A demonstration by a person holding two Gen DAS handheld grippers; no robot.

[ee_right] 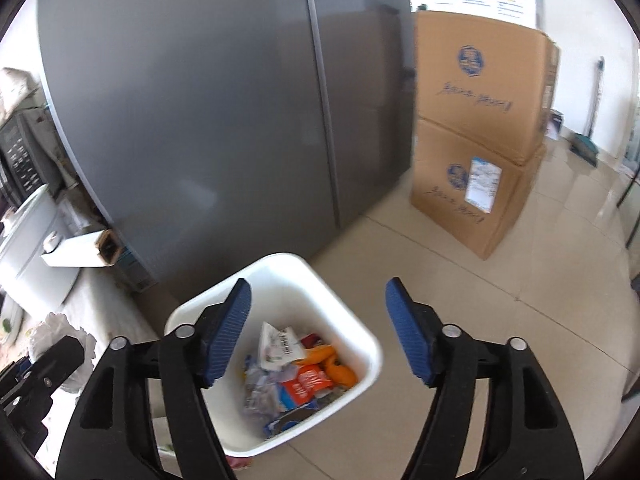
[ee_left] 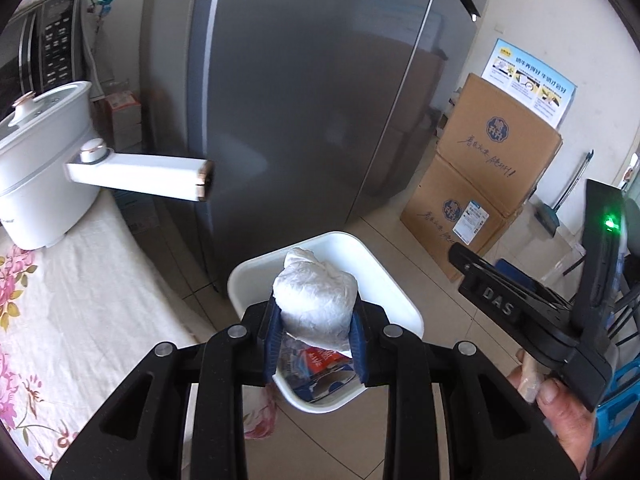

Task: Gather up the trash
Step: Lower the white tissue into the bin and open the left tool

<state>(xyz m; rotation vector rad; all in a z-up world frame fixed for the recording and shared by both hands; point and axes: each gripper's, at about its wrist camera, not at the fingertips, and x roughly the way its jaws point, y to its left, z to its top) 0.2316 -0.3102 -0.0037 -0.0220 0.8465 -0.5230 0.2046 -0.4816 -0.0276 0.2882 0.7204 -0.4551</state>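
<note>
My left gripper (ee_left: 316,340) is shut on a crumpled white paper wad (ee_left: 316,300), holding it above the white trash bin (ee_left: 400,296) on the floor. The same wad (ee_right: 60,330) shows at the far left of the right wrist view, beside the left gripper's black frame. My right gripper (ee_right: 318,332) is open over the white trash bin (ee_right: 304,268) with nothing between its blue pads (ee_right: 226,336). Inside the bin lie several wrappers, among them an orange peel piece (ee_right: 332,364) and a red packet (ee_right: 306,386). A hand (ee_left: 560,412) carries the right gripper at the right edge of the left wrist view.
A grey refrigerator (ee_left: 300,100) stands right behind the bin. Two stacked cardboard boxes (ee_right: 480,128) sit on the tiled floor to its right. A table with a floral cloth (ee_left: 80,320) holds a white electric pot (ee_left: 44,160) whose handle juts toward the fridge.
</note>
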